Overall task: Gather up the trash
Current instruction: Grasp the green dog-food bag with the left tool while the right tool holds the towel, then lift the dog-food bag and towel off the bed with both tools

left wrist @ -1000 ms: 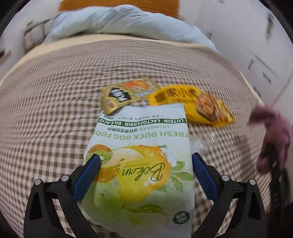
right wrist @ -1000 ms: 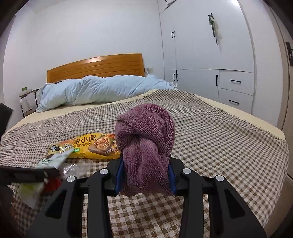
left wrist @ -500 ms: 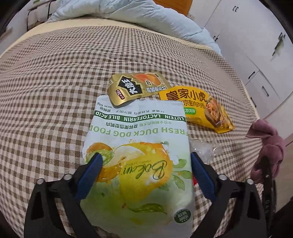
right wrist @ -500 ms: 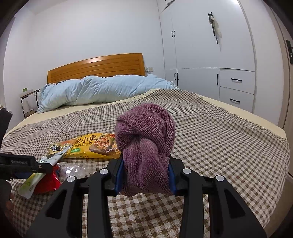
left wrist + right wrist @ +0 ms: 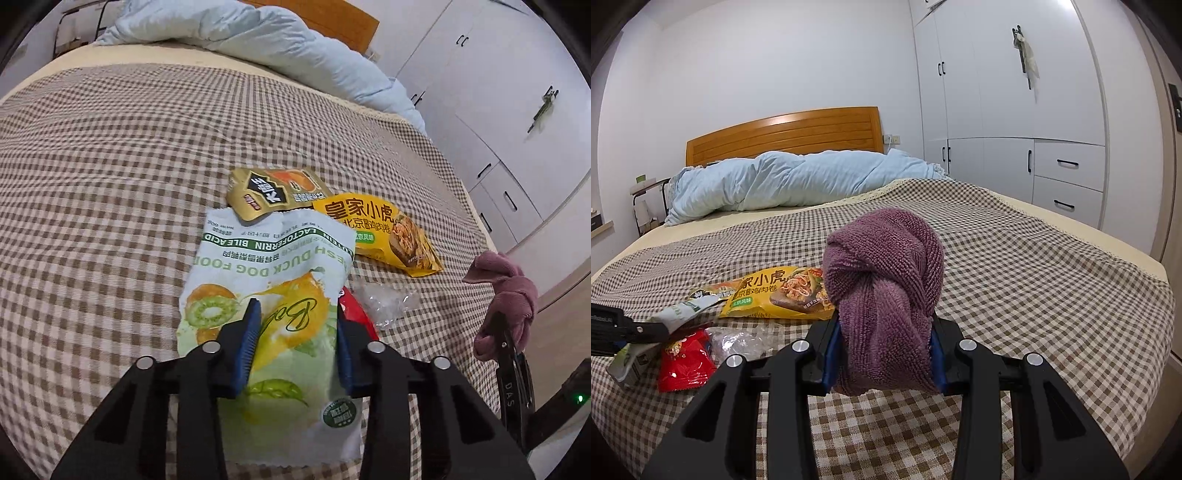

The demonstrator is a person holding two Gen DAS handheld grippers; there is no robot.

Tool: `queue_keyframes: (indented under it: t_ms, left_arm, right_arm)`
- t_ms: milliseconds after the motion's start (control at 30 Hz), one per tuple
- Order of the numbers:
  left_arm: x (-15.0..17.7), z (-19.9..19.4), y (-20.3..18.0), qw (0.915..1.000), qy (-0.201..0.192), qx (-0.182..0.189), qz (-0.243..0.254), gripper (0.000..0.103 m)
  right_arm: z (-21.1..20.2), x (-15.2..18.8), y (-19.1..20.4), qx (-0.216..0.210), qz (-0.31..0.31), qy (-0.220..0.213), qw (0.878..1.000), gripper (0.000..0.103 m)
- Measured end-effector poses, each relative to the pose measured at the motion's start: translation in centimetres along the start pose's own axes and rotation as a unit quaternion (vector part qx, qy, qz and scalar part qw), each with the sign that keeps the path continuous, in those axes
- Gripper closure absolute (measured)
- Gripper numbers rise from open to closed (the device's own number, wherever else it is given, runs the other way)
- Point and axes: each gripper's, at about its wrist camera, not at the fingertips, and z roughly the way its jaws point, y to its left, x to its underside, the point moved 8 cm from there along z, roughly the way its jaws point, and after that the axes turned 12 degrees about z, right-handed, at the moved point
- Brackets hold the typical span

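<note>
A white and green dog food bag (image 5: 273, 266) lies bowed between the blue pads of my left gripper (image 5: 297, 325). The jaws are closing and the pads press the bag's two sides, so it buckles. Beyond it on the checked bedspread (image 5: 110, 184) lie a gold snack packet (image 5: 273, 192) and a yellow snack packet (image 5: 380, 232). A red wrapper (image 5: 356, 310) and a clear plastic scrap (image 5: 384, 299) sit just right of the bag. My right gripper (image 5: 884, 350) is shut on a knotted purple towel (image 5: 886, 280), held just above the bed.
A light blue duvet (image 5: 798, 181) is bunched against the wooden headboard (image 5: 783, 133). White wardrobe doors and drawers (image 5: 1015, 110) line the right wall. The bed's right edge (image 5: 1145, 258) drops off near the wardrobe.
The left jaws went from wide open around the dog food bag to pinching it, and the bag crumpled. The left view shifted toward the wardrobe. The right gripper kept still with the towel.
</note>
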Motion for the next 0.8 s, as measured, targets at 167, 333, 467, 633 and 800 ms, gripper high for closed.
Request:
queue_keyframes:
  t_ms: [167, 333, 467, 633, 800]
  left_arm:
    - [0.1, -2.7, -1.2, 0.9986, -0.024, -0.019, 0.043, 0.070]
    - [0.0, -5.0, -2.7, 0.9966, -0.036, -0.017, 0.073, 0.070]
    - [0.2, -7.4, -3.2, 0.9963, -0.045, 0.000, 0.073, 0.070]
    - [0.2, -10.1, -3.5, 0.9952, -0.057, 0.005, 0.079, 0.070]
    - [1.0, -11.5, -3.9, 0.9948, -0.061, 0.004, 0.081, 0.070]
  right_arm:
    - [0.0, 0.0, 0.1, 0.001, -0.003, -0.001, 1.000, 0.065]
    - [-0.6, -0.2, 0.3, 0.000, -0.013, -0.015, 1.000, 0.065]
    - [-1.2, -0.4, 0.9, -0.006, -0.028, -0.024, 0.999, 0.065]
    - [-3.5, -0.7, 1.3, -0.024, -0.047, -0.045, 0.998, 0.065]
    - [-5.7, -0.1, 0.9, -0.037, -0.056, -0.049, 0.997, 0.065]
